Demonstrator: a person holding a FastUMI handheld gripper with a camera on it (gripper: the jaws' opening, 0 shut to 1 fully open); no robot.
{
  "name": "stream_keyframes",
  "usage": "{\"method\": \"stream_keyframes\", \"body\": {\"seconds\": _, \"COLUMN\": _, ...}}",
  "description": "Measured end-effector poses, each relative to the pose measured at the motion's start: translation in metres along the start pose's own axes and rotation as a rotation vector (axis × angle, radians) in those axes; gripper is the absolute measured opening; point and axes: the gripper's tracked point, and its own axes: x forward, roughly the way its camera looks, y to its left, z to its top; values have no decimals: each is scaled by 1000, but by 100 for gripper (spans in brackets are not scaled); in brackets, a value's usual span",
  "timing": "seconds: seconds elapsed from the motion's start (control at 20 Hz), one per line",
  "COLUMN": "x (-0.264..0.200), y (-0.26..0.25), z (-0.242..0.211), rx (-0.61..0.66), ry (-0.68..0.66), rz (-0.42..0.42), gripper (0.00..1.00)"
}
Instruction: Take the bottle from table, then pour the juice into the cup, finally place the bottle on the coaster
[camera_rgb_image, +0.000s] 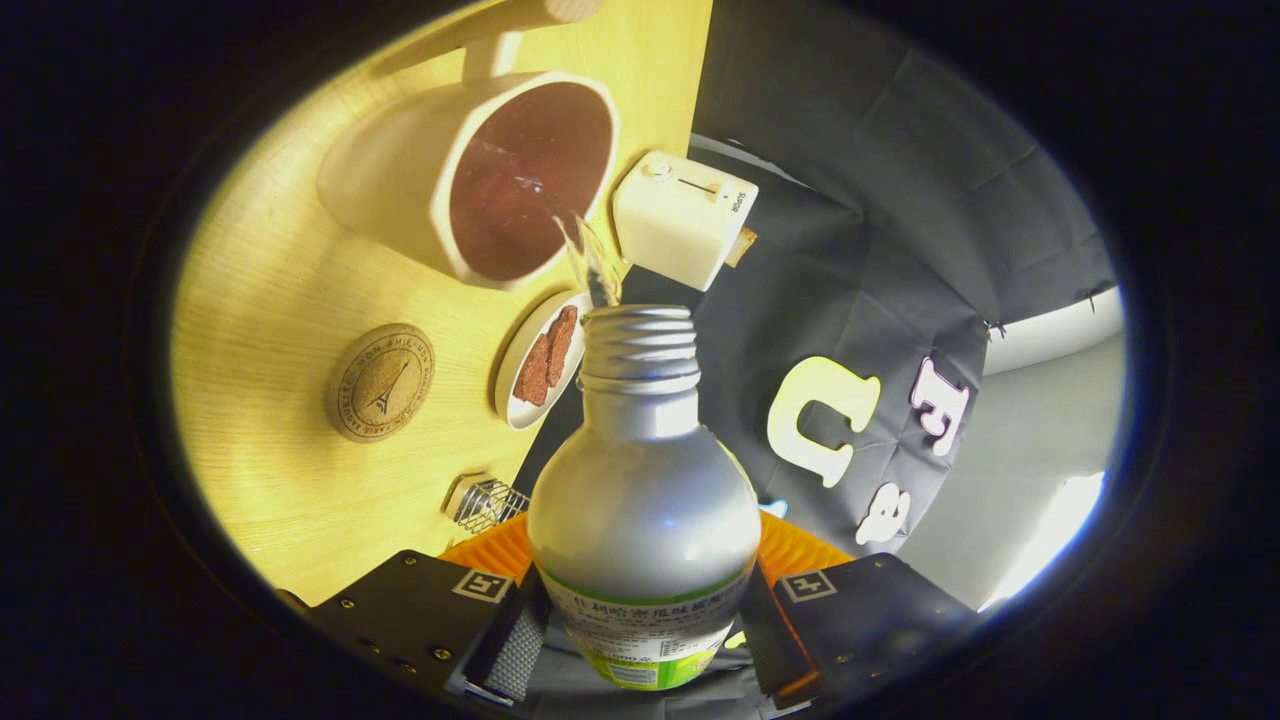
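Between your jaws the bottle (642, 500) is clamped low on its body, one jaw pressing each side of the label, and it is tipped so its open threaded neck points toward the cup (470, 175) just beyond it. A thin clear stream leaves the neck and lands inside the cup's near rim.

That stream is the first risk: it enters close to the rim on the bottle's side, so a small roll of your wrist or a drift away from the cup would likely send liquid onto the table (280, 300). Tip harder and the flow may surge and overshoot. The bottle looks smooth and rounded, and your grip sits near its base, so it could twist in the jaws if you swing quickly.

The cup's dark interior hides its level; I cannot tell how full it is, so watch for overflow. How much is left in the bottle is hidden too.

Beside the cup, nearer the bottle, a small white dish (540, 362) holds two brownish pieces; drips could reach it. A white box (685, 215) sits just past the cup's rim, close to the stream. The cork coaster (380, 382), on the cup's other side from the box, lies bare, awaiting the bottle.
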Motion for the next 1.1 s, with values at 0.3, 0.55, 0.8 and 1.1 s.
{"method": "stream_keyframes", "body": {"seconds": 0.3, "x": -1, "y": -6, "z": 4, "rx": -82, "ry": -4, "rz": 1, "gripper": 81}}
{"method": "stream_keyframes", "body": {"seconds": 0.55, "x": 1, "y": -7, "z": 7, "rx": -139, "ry": -5, "rz": 5, "gripper": 81}}
{"method": "stream_keyframes", "body": {"seconds": 0.8, "x": 2, "y": -8, "z": 9, "rx": -193, "ry": 4, "rz": 14, "gripper": 81}}
{"method": "stream_keyframes", "body": {"seconds": 1.1, "x": -1, "y": -5, "z": 13, "rx": -273, "ry": 6, "rz": 49, "gripper": 81}}
